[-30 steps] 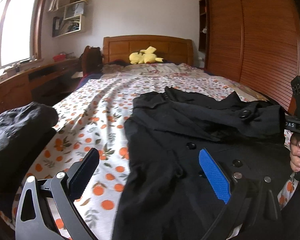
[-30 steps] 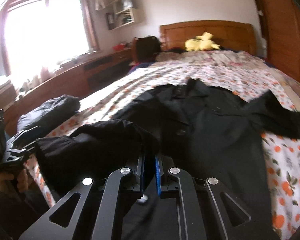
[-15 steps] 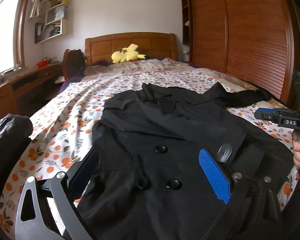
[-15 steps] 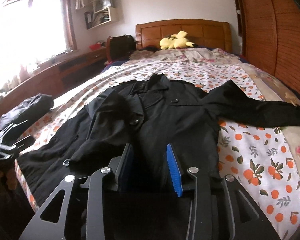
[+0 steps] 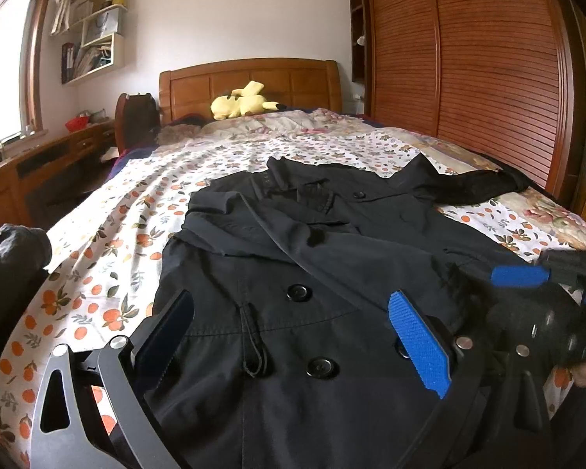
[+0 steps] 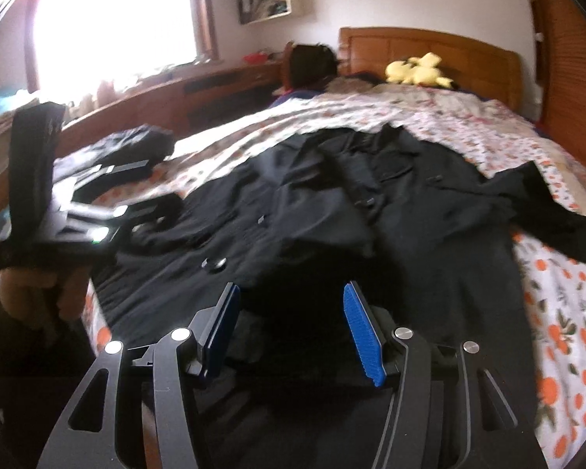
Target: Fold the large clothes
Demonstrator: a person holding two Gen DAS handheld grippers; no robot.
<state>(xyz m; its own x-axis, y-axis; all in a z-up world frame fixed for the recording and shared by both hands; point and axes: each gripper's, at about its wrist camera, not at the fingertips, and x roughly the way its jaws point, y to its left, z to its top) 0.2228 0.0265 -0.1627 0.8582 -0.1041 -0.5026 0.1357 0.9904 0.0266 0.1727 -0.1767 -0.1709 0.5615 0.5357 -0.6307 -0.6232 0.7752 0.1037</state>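
My coat (image 5: 332, 273) lies lengthwise away from me toward the headboard (image 5: 250, 82), its unfolded sleeve (image 6: 547, 203) nearest my right gripper (image 6: 293, 332); both my left gripper (image 5: 293, 336) and right are spread, empty.

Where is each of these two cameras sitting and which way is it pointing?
Left wrist: on the left tool, low at the bed's foot, facing the headboard over the black coat; the right tool shows at right.
Right wrist: on the right tool, facing the headboard, angled toward the window; the left hand shows.
Shared: coat, yellow plush toy.
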